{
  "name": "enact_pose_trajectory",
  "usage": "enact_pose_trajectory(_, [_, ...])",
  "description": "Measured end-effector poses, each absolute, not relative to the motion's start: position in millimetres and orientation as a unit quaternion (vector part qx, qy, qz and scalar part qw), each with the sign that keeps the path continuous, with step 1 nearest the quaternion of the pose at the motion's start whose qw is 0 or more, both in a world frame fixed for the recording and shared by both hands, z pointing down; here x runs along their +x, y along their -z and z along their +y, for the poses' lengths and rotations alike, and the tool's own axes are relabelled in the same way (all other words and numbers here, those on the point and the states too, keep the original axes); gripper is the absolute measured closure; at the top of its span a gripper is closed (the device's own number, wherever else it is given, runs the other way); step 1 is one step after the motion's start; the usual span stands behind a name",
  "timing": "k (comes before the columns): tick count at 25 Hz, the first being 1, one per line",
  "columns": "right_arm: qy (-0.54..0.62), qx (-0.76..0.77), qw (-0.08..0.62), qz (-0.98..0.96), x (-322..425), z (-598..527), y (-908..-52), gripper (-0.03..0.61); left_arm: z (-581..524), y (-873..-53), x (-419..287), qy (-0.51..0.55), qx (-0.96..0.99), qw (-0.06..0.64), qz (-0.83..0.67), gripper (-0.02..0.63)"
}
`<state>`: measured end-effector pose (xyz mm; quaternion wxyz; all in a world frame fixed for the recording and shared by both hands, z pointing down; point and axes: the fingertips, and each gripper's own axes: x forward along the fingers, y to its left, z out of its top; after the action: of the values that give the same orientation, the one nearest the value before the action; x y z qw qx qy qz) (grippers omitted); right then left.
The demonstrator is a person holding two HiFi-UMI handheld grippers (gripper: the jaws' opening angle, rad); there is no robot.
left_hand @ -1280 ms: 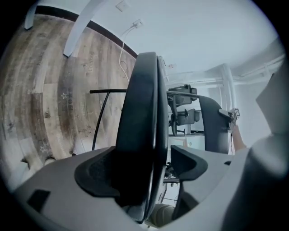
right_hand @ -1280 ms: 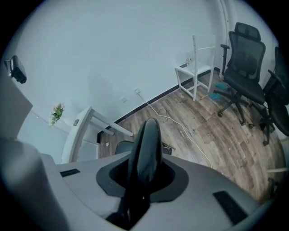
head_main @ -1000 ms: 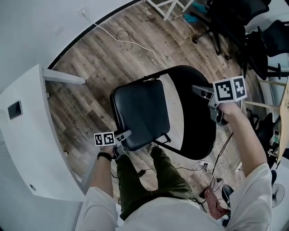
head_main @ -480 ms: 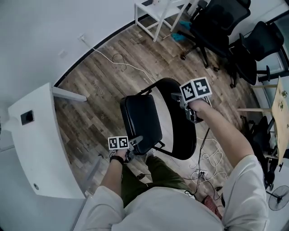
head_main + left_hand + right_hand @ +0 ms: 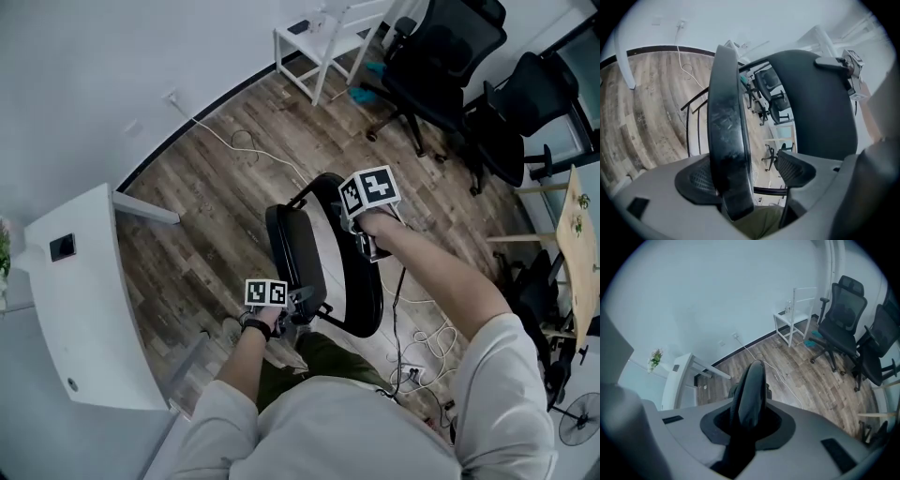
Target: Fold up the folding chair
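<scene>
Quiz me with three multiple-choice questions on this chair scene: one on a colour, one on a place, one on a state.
1. What colour is the seat? A. red B. black C. white
2. Where is the right gripper clamped? A. on the backrest's edge B. on the seat C. on nothing
3. How does the seat stand? A. flat B. tipped up on edge, near the backrest C. taken off

Answers: 1 B, it shows black in the head view; 2 A, the right gripper view shows the backrest's edge between its jaws; 3 B, it stands steeply beside the backrest.
</scene>
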<state>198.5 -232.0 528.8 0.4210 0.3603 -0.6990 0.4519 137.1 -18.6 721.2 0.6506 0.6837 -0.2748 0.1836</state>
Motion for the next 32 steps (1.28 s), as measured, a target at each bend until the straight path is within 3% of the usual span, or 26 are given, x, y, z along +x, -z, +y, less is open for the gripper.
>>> enact_pose_trajectory(6, [-0.454, 0.367, 0.428, -0.690, 196, -230, -523, 0.489, -10, -712, 180, -0.277, 0.727, 0.598, -0.194, 0.204])
enact_pose_trajectory(17, [-0.462, 0.373, 0.429, -0.680, 187, -227, -518, 0.477, 11, -713, 203, -0.459, 0.781, 0.421, -0.029, 0.199])
enact_pose_trajectory(24, [-0.471, 0.373, 0.430, -0.674, 181, -227, -517, 0.468, 14, -713, 208, -0.505, 0.797, 0.329, 0.032, 0.195])
enact_pose_trajectory(32, [-0.474, 0.377, 0.431, -0.669, 178, -225, -516, 0.460, 15, -716, 217, -0.525, 0.802, 0.283, 0.037, 0.172])
